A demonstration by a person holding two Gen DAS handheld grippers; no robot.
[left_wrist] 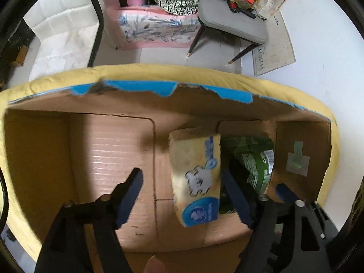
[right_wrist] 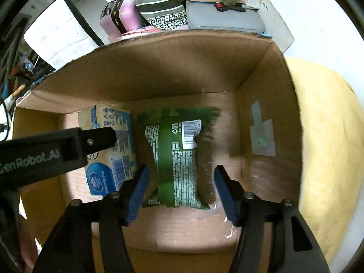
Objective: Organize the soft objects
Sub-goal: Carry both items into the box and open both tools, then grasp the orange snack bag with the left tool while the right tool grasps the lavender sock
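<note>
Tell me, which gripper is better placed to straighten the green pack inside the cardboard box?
Probably the right gripper: its open jaws stand on both sides of the green pack. The left gripper is open around the yellow tissue pack beside it.

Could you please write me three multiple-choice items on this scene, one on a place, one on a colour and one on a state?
1. Where does the yellow tissue pack lie?
A. inside the cardboard box
B. on the grey chair
C. on the yellow cushion

2. What colour is the pack beside it, the one with the barcode?
A. red
B. green
C. white

3. How do the right gripper's fingers stand?
A. shut on the green pack
B. shut with nothing between them
C. open on either side of the green pack

Answers:
1. A, it rests on the box floor next to the green pack.
2. B, its wrapper is green with a white barcode label.
3. C, the right gripper shows a gap between each blue pad and the pack.
</note>
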